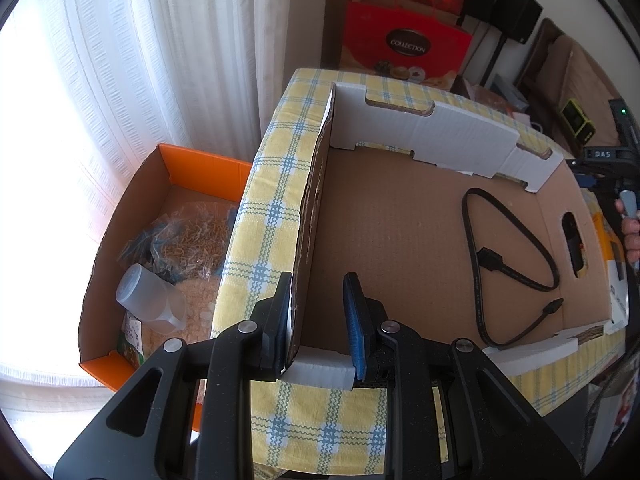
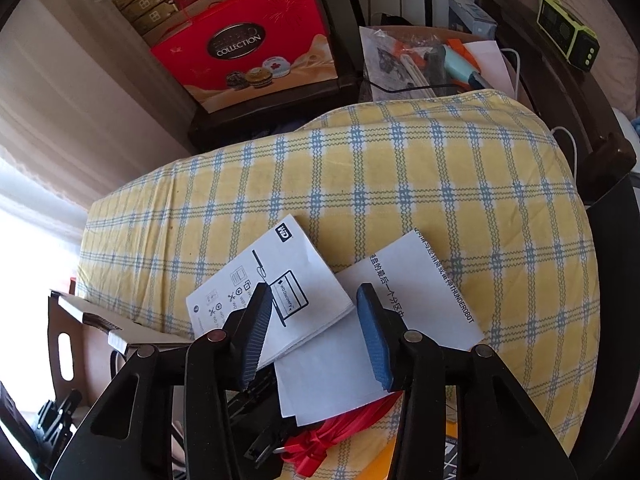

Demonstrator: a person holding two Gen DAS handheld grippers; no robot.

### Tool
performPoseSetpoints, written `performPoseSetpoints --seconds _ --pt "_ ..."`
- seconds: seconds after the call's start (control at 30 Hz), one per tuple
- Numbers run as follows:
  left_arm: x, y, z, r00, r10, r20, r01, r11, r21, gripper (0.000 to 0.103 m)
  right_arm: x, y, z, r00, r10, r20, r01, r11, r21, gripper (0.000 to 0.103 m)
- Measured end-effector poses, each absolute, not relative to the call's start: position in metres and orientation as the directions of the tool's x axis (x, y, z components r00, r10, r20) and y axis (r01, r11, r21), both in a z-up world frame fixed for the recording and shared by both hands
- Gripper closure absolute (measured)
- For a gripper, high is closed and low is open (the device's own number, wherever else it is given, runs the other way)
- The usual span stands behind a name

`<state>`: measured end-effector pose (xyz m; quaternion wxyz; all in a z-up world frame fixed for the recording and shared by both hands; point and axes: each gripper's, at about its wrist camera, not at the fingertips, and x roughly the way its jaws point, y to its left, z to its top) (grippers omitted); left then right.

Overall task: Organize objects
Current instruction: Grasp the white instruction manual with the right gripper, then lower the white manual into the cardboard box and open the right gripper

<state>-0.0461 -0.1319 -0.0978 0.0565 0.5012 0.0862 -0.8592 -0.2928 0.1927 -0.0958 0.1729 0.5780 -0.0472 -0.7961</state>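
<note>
A shallow cardboard box (image 1: 400, 232) lies on the yellow plaid cloth (image 1: 272, 208). A black cable (image 1: 508, 264) lies inside it at the right. My left gripper (image 1: 320, 320) is open, its fingers straddling the box's left wall near the front corner. In the right wrist view my right gripper (image 2: 316, 332) is open and empty, hovering over a WD booklet (image 2: 276, 292) and a white printed sheet (image 2: 384, 320) on the plaid cloth (image 2: 400, 184). A red cable bundle (image 2: 336, 432) and a black connector (image 2: 264, 444) lie below the papers.
An orange box (image 1: 132, 256) with plastic bags and a clear cup (image 1: 152, 300) sits left of the table, by the curtain. Red gift boxes (image 1: 404, 44) stand behind. The cardboard box's corner (image 2: 96, 320) shows at left in the right wrist view. Clutter and a green device (image 2: 568, 32) lie beyond the cloth.
</note>
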Motion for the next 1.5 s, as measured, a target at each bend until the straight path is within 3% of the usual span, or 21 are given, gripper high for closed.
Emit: performPoseSetpoints --seconds 0.2,0.37,0.63,1.5 --pt "-0.047 -0.132 -0.099 -0.489 -0.014 -0.872 0.190 -0.977 -0.091 0.081 -0.290 0.187 -0.091 -0.266 -0.357 -0.896 0.255 -0.922 0.292 0.058" --pt "-0.047 -0.133 -0.099 -0.490 -0.014 -0.872 0.191 -0.977 -0.092 0.081 -0.289 0.200 -0.088 -0.286 -0.392 -0.874 0.220 -0.915 0.338 0.080" --pt "-0.049 -0.134 -0.098 -0.486 -0.012 -0.874 0.192 -0.977 -0.093 0.081 -0.284 0.220 -0.072 -0.311 -0.520 -0.795 0.201 -0.854 0.480 0.095" --pt "-0.055 -0.138 -0.104 -0.474 -0.005 -0.880 0.210 -0.972 -0.108 0.085 -0.176 0.173 0.071 -0.370 -0.638 -0.675 0.512 -0.747 0.425 0.099"
